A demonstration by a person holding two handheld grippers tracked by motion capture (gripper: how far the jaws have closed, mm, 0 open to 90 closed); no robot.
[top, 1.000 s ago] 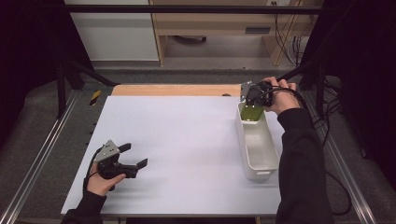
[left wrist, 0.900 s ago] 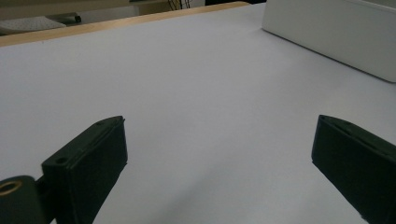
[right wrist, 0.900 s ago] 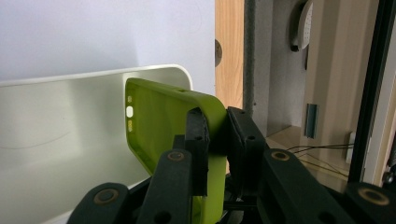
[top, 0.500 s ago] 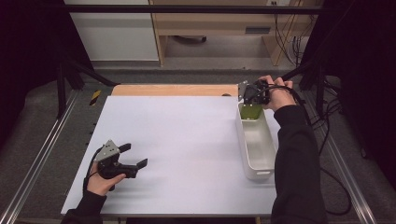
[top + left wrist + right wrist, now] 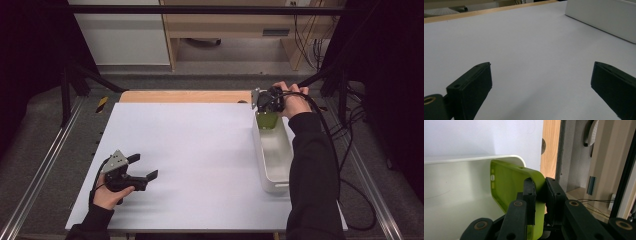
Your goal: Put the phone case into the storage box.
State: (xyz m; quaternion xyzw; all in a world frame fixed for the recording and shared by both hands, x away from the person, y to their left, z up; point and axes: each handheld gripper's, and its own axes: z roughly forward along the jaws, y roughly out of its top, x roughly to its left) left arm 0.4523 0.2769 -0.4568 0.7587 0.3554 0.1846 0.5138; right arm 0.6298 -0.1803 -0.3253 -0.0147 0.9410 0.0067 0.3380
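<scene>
Item: green phone case [image 5: 509,192], pinched by one edge wall in the right gripper [image 5: 540,195], at the tray's [image 5: 272,172] twelve o'clock end. Left gripper [image 5: 142,167], jaws spread, empty, at the table's [image 5: 200,150] seven o'clock. Handling advice: keep the pinch square; lift clear of the rim, probably.
</scene>
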